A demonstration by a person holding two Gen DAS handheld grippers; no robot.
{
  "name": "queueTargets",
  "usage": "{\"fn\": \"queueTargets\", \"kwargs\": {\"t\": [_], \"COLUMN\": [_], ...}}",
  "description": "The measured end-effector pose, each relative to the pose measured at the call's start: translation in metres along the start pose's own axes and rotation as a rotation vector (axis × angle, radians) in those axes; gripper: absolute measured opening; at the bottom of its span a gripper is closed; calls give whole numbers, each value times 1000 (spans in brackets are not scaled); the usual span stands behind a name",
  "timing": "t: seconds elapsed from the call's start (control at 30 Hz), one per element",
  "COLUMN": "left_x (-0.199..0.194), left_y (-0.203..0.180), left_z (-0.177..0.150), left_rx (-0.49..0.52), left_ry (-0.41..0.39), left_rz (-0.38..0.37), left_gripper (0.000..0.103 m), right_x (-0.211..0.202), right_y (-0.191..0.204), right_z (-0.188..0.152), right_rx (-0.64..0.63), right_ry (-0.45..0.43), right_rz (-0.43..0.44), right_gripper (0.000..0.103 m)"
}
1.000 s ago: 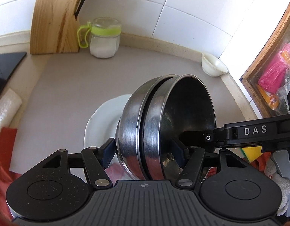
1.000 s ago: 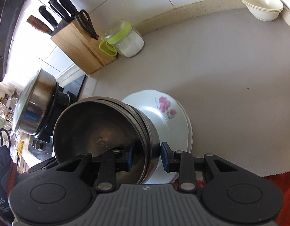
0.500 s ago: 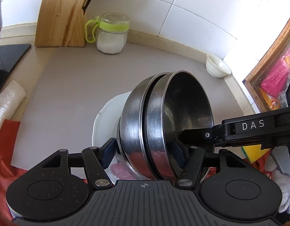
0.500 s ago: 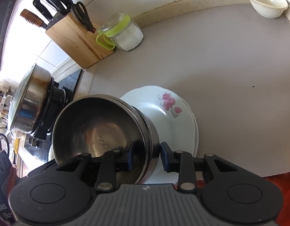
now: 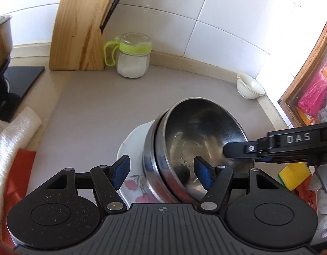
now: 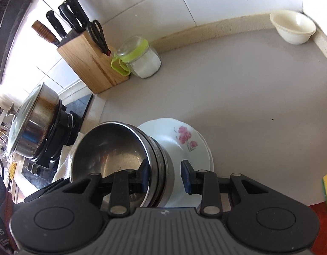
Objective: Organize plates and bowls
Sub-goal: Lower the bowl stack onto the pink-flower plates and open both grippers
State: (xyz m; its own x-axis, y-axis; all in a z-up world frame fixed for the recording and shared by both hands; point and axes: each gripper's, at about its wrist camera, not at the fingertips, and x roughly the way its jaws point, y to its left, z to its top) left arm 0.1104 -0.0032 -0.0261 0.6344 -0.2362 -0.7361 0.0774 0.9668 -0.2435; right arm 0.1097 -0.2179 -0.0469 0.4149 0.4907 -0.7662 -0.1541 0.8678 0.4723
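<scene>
Nested steel bowls (image 5: 197, 140) rest on a white flowered plate (image 5: 131, 182) on the grey counter mat; they also show in the right wrist view (image 6: 121, 155) on the plate (image 6: 184, 140). My left gripper (image 5: 161, 173) is open, its jaws straddling the bowls' near rim without gripping. My right gripper (image 6: 165, 175) is open too, its jaws either side of the bowls' rim, and it shows in the left wrist view (image 5: 237, 148) reaching into the bowl. A small white bowl (image 5: 249, 88) sits in the far right corner; it also shows in the right wrist view (image 6: 293, 28).
A wooden knife block (image 5: 78, 31) and a glass jar with a green lid (image 5: 132, 56) stand by the back wall. A pot on the stove (image 6: 33, 125) is at the left, beside a white towel (image 5: 12, 136). A yellow sponge (image 5: 293, 175) lies at the right.
Both grippers have opened and let go of the steel bowls, which have come down from a steep tilt onto the flowered plate. Both grippers have drawn back a little.
</scene>
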Motion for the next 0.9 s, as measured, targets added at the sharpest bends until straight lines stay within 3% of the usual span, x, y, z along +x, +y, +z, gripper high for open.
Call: {"fn": "queueTargets", "kwargs": {"t": [0.43, 0.9], "left_x": [-22, -64], "left_y": [-1, -6], "left_z": [-10, -23], "left_rx": [25, 44], "left_ry": [-54, -174], "left_rz": [40, 132], "left_gripper": [75, 82], "right_x": [-29, -67], "right_y": [8, 47], "right_z": [-24, -73], "right_rx": [-26, -131], "right_ry": [-101, -261], "right_rz": [-18, -23], "right_gripper": [35, 36]}}
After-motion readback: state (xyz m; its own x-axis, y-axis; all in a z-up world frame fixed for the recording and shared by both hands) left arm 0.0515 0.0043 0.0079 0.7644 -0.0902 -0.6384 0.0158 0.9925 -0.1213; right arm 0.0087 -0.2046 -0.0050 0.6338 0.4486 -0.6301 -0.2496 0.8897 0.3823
